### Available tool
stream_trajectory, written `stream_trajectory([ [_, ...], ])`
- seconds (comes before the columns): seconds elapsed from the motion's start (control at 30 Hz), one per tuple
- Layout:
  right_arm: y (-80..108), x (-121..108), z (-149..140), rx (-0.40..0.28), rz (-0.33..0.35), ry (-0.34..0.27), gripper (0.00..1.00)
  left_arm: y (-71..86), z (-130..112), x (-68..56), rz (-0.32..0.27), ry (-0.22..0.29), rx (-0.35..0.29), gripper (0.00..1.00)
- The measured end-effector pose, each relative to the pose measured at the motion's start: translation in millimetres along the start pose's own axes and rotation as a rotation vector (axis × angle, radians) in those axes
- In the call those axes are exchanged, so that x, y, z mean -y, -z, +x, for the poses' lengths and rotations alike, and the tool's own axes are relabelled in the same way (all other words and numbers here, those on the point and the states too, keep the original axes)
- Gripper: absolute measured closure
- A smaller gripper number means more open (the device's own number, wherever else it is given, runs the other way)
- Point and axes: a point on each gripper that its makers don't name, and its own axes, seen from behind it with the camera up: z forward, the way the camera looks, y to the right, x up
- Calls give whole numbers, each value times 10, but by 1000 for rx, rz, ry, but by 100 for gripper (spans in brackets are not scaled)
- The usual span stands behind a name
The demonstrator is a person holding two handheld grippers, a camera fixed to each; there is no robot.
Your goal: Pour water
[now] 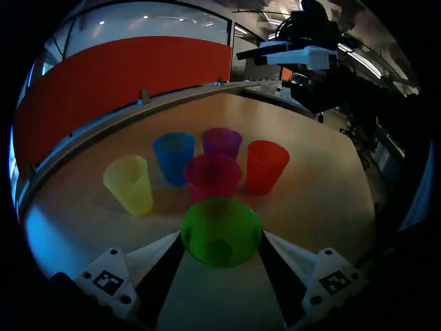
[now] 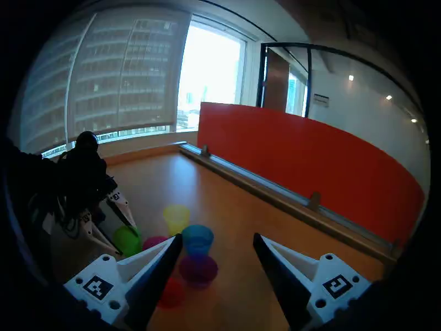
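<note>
Cups in six colours are occupying the wooden worktop (image 1: 331, 182). The left claw (image 1: 220, 233) is pinching the green cup (image 1: 220, 220), one finger pressing on each side of its wall, and the cup's open mouth is facing the camera of the left gripper view. Whether its base is resting on the worktop cannot be told, nor whether it is holding water.

Just beyond it the pink cup (image 1: 212, 175) is standing upright, with the red cup (image 1: 266, 165) just beside it on the right. The purple cup (image 1: 221, 142) and the blue cup (image 1: 173, 157) are standing behind it, and the yellow cup (image 1: 129, 183) is sitting slightly apart on the left.

The right claw (image 2: 216, 237) is hovering well above the group, looking down on it, with its fingers spread wide. A red partition (image 1: 121, 77) is running along the far edge of the worktop.
</note>
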Motion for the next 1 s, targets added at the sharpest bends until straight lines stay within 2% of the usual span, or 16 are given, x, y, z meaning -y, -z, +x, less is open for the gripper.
stream_trajectory([
  [0.17,-45,-7,14,1,3,-1,1,96,95,51,12,24,-33,13],
  [0.3,-104,7,25,1,14,-5,0,169,151,89,31,19,-50,13],
  [0.57,-247,24,34,15,31,2,0,301,279,56,45,4,-84,13],
  [0.67,-303,29,43,22,39,5,1,366,376,46,40,18,-111,13],
  [0.8,-382,42,44,36,58,8,0,439,493,76,44,33,-142,13],
  [1.0,-515,27,21,57,73,16,0,572,624,119,69,20,-188,13],
])
